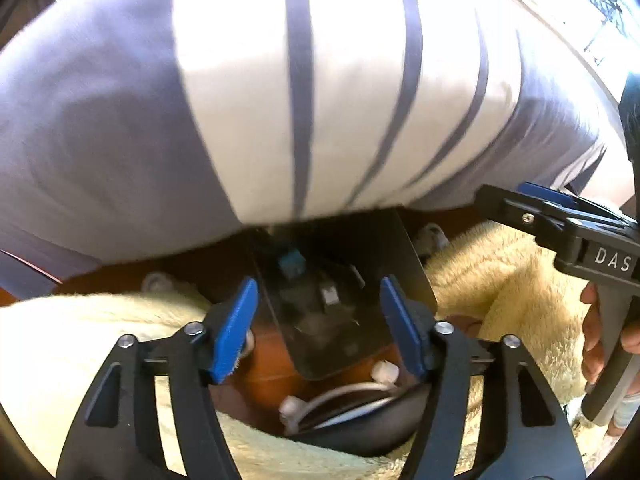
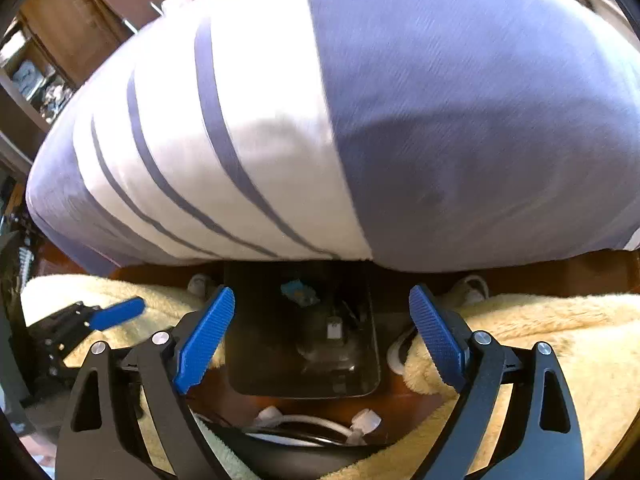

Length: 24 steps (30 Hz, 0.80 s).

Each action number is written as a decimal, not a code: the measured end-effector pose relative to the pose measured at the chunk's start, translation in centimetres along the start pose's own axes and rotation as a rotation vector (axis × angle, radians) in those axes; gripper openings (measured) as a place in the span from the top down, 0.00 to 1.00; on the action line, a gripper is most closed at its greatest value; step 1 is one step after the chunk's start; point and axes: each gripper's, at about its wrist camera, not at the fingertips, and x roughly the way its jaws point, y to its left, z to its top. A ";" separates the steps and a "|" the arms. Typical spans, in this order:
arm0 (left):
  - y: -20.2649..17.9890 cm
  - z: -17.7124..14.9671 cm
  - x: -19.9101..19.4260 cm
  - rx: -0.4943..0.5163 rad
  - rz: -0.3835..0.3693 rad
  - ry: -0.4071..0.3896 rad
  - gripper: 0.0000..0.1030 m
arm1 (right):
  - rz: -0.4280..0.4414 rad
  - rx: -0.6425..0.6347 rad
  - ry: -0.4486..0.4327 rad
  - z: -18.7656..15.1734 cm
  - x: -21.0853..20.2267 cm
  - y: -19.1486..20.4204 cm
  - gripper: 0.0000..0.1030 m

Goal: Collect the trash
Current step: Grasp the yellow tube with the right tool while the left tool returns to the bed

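A big pillow [image 1: 280,100] [image 2: 360,120] with purple and white stripes fills the upper part of both views, blurred. Under its lower edge a dark glossy slab [image 1: 332,300] [image 2: 300,332] lies on brown wood and mirrors small shapes. My left gripper [image 1: 318,281] stands open over the slab's near end, with nothing between its blue pads. My right gripper [image 2: 322,289] is open too, wider, and straddles the slab without touching it. Each gripper also shows in the other's view: the right gripper [image 1: 508,196] at the right, the left gripper [image 2: 108,314] at the left. I cannot make out any trash.
Cream fluffy blankets [image 1: 80,340] [image 2: 540,340] lie on both sides of the wood gap [image 1: 272,360]. A white cable with plugs [image 1: 340,396] [image 2: 312,420] rests on a dark rounded thing [image 1: 360,428] nearest me. A hand [image 1: 592,344] grips the right tool's handle. A wooden cabinet [image 2: 92,12] stands upper left.
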 end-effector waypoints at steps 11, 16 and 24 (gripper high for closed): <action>1.1 1.5 -6.7 0.001 0.054 -0.192 0.29 | -0.065 -0.030 -0.191 2.3 -6.4 0.1 0.12; 1.5 3.0 -8.9 0.003 0.086 -0.246 0.28 | -0.072 -0.036 -0.249 4.4 -7.9 -0.3 0.12; 1.9 7.2 -9.3 0.013 0.133 -0.282 0.28 | -0.076 -0.067 -0.295 8.4 -7.9 0.3 0.12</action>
